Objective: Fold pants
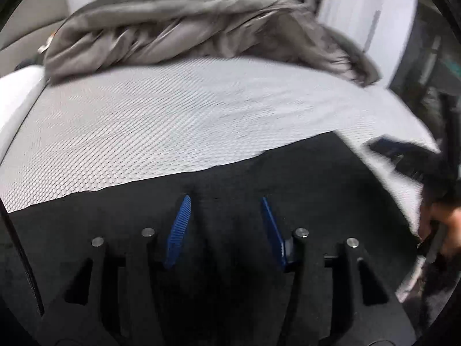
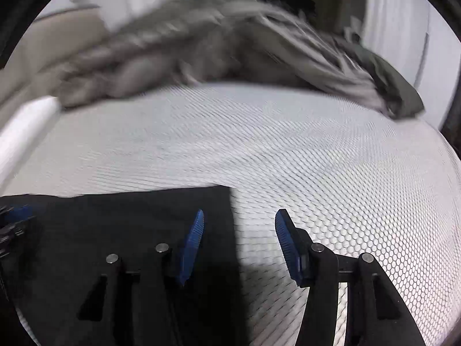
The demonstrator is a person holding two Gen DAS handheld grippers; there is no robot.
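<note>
Black pants (image 1: pixel 230 173) lie flat on a white mesh-covered mattress (image 1: pixel 173 121). My left gripper (image 1: pixel 225 199) hovers over the pants near their far edge, with its blue pads apart and no cloth between them. In the right wrist view my right gripper (image 2: pixel 241 212) is open and straddles the right edge of the pants (image 2: pixel 129 225). Its left pad is over the black cloth and its right pad is over the bare mattress (image 2: pixel 317 158). Both views are motion-blurred.
A crumpled grey blanket (image 1: pixel 173 28) (image 2: pixel 201 43) lies across the far side of the mattress, with an olive garment (image 2: pixel 397 86) at its right end. A white pillow (image 1: pixel 17 101) is at the left edge. A person's hand (image 1: pixel 443 222) shows at the right.
</note>
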